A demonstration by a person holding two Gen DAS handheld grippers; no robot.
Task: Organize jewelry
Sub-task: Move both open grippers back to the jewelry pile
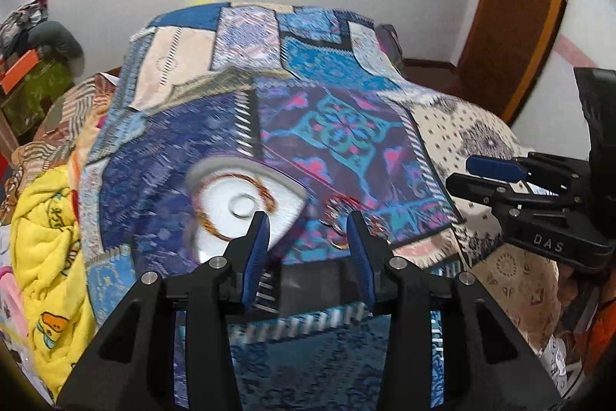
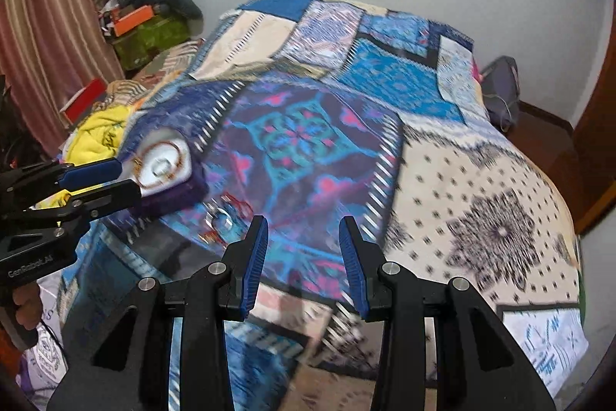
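Note:
A white heart-shaped jewelry box (image 1: 238, 203) lies open on the patterned bedspread, with an orange beaded bangle (image 1: 265, 193) in it; it also shows in the right wrist view (image 2: 163, 162). Loose rings and bangles (image 1: 338, 214) lie on the cloth just right of the box, also in the right wrist view (image 2: 221, 218). My left gripper (image 1: 308, 226) is open and empty, above the near edge of the bed between the box and the loose pieces. My right gripper (image 2: 302, 232) is open and empty, to the right of the jewelry. Both views are blurred.
The bed with the blue patchwork bedspread (image 1: 327, 95) fills the view. A yellow blanket (image 1: 50, 257) and piled clothes lie at the left. A wooden door (image 1: 519, 6) stands at the right. A grey bag (image 2: 500, 91) sits on the floor beyond the bed.

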